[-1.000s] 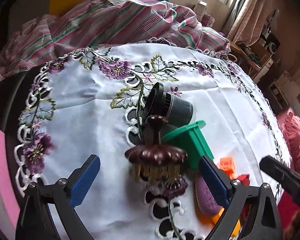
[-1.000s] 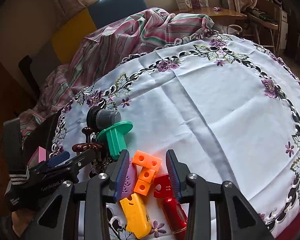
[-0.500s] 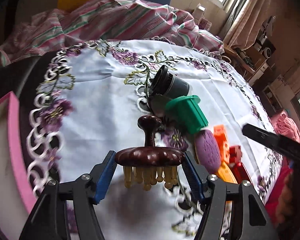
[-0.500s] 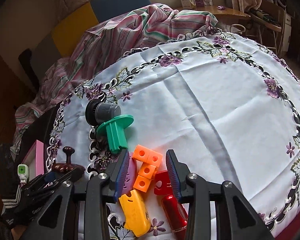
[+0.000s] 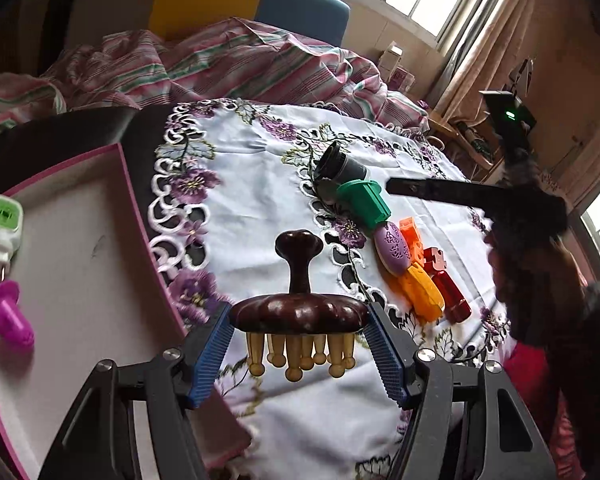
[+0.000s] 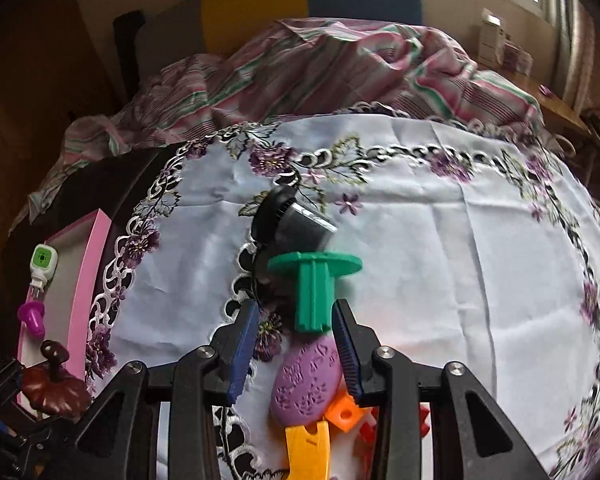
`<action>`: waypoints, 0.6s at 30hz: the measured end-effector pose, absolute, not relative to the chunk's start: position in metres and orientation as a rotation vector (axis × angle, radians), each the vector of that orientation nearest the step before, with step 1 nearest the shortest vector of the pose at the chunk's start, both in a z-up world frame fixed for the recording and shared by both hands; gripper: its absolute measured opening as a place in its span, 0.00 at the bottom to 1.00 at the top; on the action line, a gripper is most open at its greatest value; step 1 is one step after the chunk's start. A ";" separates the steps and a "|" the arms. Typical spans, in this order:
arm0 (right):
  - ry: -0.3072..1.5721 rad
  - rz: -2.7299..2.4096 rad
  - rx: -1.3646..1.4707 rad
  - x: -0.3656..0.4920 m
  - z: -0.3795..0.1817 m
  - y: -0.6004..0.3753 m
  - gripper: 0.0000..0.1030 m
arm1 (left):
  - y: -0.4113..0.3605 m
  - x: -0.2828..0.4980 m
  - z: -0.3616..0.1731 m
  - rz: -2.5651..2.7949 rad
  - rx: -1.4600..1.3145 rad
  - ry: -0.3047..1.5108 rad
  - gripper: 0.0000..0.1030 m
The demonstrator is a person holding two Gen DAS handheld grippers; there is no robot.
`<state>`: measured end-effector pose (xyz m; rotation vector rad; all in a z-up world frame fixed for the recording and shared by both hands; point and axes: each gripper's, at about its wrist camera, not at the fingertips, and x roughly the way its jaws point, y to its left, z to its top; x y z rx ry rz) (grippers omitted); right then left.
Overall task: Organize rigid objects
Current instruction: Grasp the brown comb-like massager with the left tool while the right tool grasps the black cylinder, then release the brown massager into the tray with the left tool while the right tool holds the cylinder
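Left wrist view first: the wooden massager [image 5: 298,312] is clamped by its dark scalloped head between the blue fingers [image 5: 211,354] of the left gripper [image 5: 298,356], the pale pegs hanging below and the knob pointing away from the camera; a second ago the fingers stood wide on both sides of it while it rested on the cloth, and they have just been closing until it was gripped. It is now lifted off the surface [image 5: 260,208] and has been carried toward the pink tray [image 5: 128,184], whose white floor fills the left of the picture and which already holds a white plug-in device [image 5: 2,228] and a magenta piece [image 5: 6,320]; the massager hangs just beside the tray's near rim, not yet over its floor, so one object is judged to be on its way to be sorted.

Right wrist view: the right gripper [image 6: 296,354] has been swung over the remaining heap; its fingers [image 6: 346,354] stand partly apart around the foot of the green flanged piece [image 6: 314,292] and the top of the purple oval [image 6: 306,380], and no pressing on either can be seen. The grey cylinder [image 6: 300,222], orange block [image 6: 342,408] and yellow piece [image 6: 308,452] are left on the cloth; the next pick is probably prepared here.
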<state>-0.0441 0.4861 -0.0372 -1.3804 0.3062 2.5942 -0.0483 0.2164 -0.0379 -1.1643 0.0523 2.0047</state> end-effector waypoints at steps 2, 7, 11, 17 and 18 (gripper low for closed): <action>0.207 2.602 -1.431 -0.065 -0.040 0.485 0.40 | 0.206 -0.047 -0.036 2.010 -1.164 0.030 0.65; -0.046 2.561 -1.599 -0.106 -0.059 0.483 0.42 | 0.182 -0.049 -0.030 2.030 -1.154 -0.006 0.65; -0.224 2.502 -1.659 -0.128 -0.072 0.482 0.46 | 0.166 -0.054 -0.030 2.043 -1.178 -0.060 0.65; -0.240 2.465 -1.716 -0.159 -0.087 0.483 0.53 | 0.157 -0.056 -0.032 2.062 -1.192 -0.080 0.65; -0.232 2.454 -1.720 -0.162 -0.091 0.483 0.51 | 0.156 -0.055 -0.032 2.063 -1.194 -0.080 0.65</action>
